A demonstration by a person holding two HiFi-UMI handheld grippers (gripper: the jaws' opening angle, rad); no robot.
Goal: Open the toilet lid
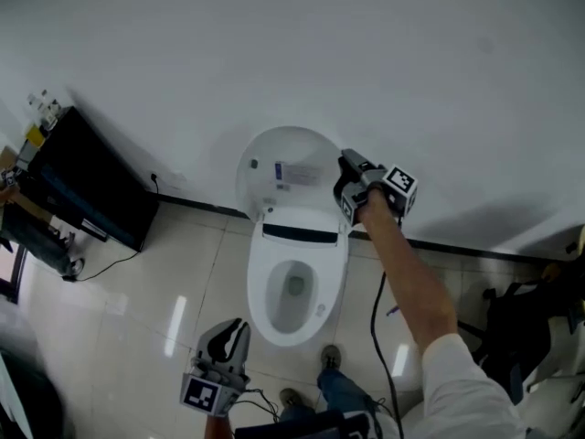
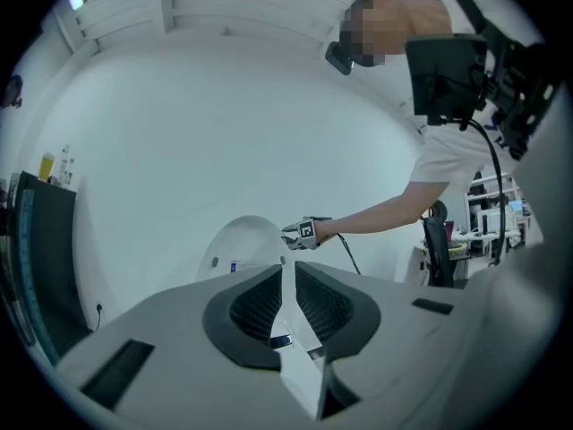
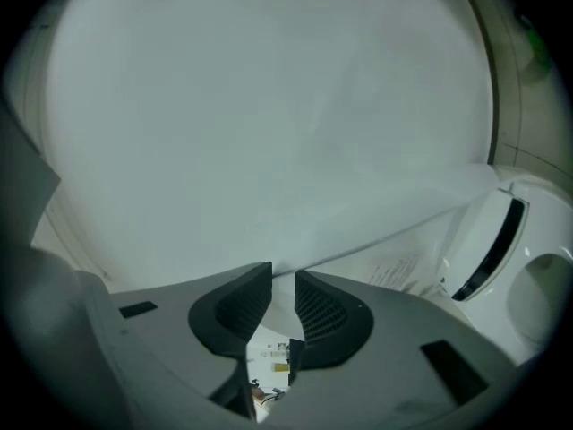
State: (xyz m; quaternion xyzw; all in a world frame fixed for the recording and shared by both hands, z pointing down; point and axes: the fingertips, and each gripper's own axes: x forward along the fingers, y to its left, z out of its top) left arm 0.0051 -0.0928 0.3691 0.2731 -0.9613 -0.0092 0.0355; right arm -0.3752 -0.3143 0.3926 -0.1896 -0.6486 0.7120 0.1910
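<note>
White wall [image 1: 411,62], outstretched arm [image 1: 413,282], right gripper [image 1: 347,168] on raised toilet lid [image 1: 291,154]

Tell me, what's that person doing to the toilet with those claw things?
A person holds a claw in each hand and is opening the toilet lid. The right claw seems to pinch the lid's side edge, and the lid stands up against the wall. The bowl is uncovered. The left claw hangs low in front of the bowl, nearly closed, holding nothing.

A plain white wall [image 1: 366,44] meets pale glossy floor tiles [image 1: 137,309], with a black cabinet [image 1: 87,186] at left.
</note>
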